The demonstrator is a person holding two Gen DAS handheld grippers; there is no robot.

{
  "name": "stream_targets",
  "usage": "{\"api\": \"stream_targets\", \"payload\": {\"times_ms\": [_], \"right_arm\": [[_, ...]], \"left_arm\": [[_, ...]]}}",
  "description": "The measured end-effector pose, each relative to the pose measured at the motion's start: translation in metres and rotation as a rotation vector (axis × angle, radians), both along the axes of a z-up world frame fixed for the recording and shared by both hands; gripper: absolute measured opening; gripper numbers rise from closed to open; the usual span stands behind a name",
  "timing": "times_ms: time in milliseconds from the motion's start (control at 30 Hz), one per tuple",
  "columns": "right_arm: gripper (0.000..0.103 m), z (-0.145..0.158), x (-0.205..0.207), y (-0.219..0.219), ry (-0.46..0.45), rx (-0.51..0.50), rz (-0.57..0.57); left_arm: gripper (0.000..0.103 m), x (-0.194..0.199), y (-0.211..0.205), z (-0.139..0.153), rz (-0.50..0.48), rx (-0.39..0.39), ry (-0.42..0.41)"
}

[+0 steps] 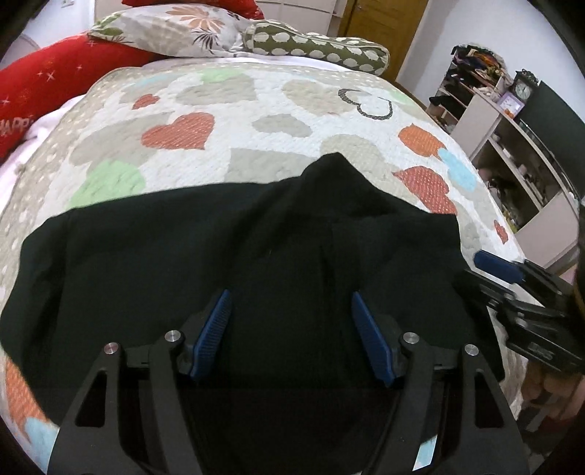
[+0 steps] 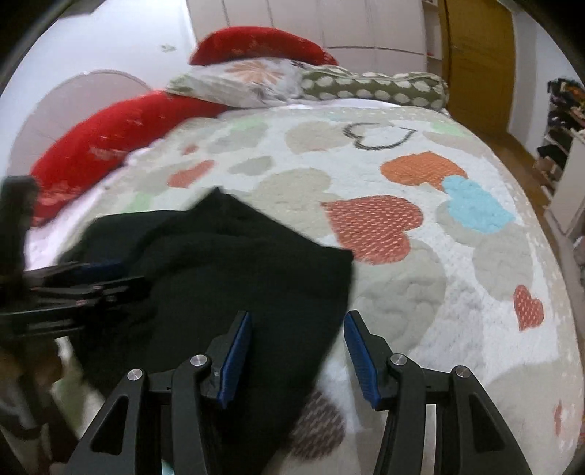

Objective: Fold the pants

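Observation:
Black pants [image 1: 219, 248] lie spread across the heart-patterned quilt [image 1: 204, 95] on the bed. Over their near part hovers my left gripper [image 1: 289, 294], open, its blue pads [image 1: 214, 329] wide apart with only flat cloth showing between them. In the right wrist view the pants [image 2: 237, 263] fill the lower left, bunched toward a peak at the back. My right gripper [image 2: 298, 315] stands open over their right edge, one pad over the cloth and the other over the quilt [image 2: 420, 292]. Each gripper shows in the other's view: the right gripper [image 1: 512, 281], the left gripper [image 2: 87, 281].
Red cushions [image 1: 55, 84], a floral pillow [image 1: 172, 29] and a green spotted bolster [image 1: 318, 45] line the head of the bed. To the right stand shelves [image 1: 512, 146] with a clock [image 1: 523, 89], and a wooden door [image 1: 380, 25] is behind.

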State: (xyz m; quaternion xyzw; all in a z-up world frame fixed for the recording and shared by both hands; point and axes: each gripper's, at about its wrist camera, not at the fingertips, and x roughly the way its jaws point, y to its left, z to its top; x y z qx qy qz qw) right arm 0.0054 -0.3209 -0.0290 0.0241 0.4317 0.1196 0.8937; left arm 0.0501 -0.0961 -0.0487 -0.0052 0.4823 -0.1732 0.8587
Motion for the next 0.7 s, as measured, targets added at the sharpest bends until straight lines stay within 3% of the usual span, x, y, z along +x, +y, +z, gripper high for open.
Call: {"api": "stream_targets", "payload": {"times_ms": [133, 200, 333, 533, 700], "right_arm": [[0.051, 0.009, -0.027, 0.020, -0.022, -0.024, 0.067], [0.052, 0.004, -0.038, 0.032, -0.015, -0.039, 0.104], [0.053, -0.019, -0.052, 0.048, 0.006, -0.167, 0.122], [0.053, 0.003, -0.056, 0.031, 0.007, -0.018, 0.096], [0.053, 0.012, -0.054, 0.033, -0.016, -0.011, 0.076]], "left_arm": [[0.069, -0.013, 0.004, 0.002, 0.003, -0.054, 0.029], [0.069, -0.018, 0.004, -0.001, 0.023, -0.039, 0.025], [0.069, -0.027, -0.002, -0.003, 0.028, 0.007, -0.013], [0.069, -0.036, 0.002, 0.002, 0.056, 0.009, -0.016], [0.069, -0.043, 0.007, 0.011, 0.073, 0.012, -0.035]]}}
